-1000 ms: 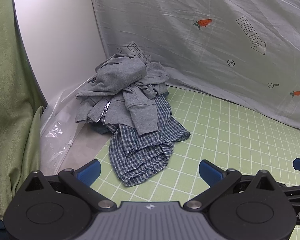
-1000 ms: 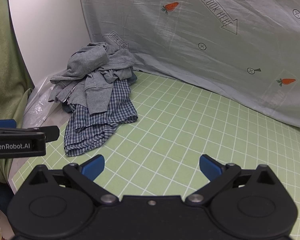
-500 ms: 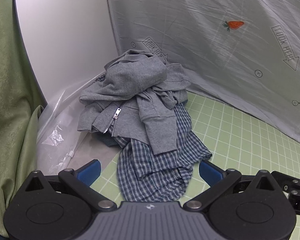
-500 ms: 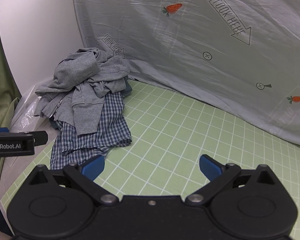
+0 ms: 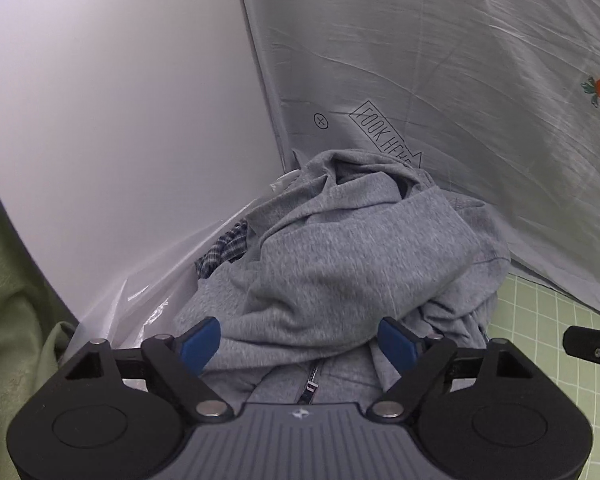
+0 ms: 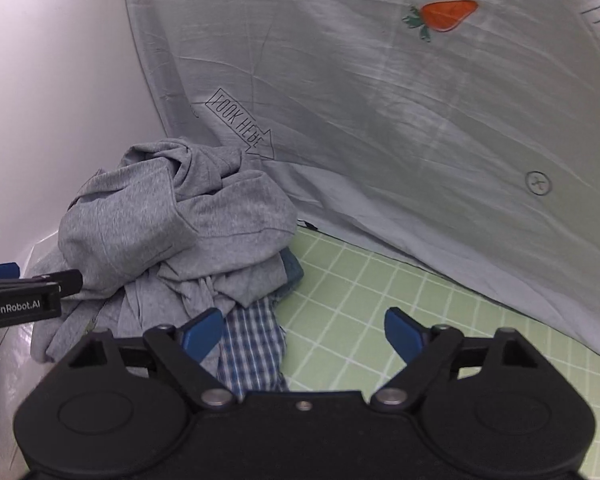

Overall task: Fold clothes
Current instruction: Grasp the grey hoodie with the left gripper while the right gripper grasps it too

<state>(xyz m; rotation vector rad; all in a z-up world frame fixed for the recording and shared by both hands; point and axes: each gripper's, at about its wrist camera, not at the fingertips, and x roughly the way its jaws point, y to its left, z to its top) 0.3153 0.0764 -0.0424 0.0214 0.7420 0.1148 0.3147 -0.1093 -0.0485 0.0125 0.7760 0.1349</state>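
Note:
A crumpled grey zip hoodie lies heaped on a blue checked shirt in the back left corner of the green grid mat. My left gripper is open, its blue pads on either side of a fold of the hoodie, right above the pile. My right gripper is open and empty, just right of the pile, over the edge of the checked shirt. The hoodie and the left gripper's finger show in the right wrist view.
A grey sheet with carrot and arrow prints hangs behind the mat. A white panel stands at the left, with clear plastic film at its foot. A green curtain hangs at the far left.
Both grippers have moved forward and left toward the pile. The left gripper now reaches over the hoodie. Both stay open.

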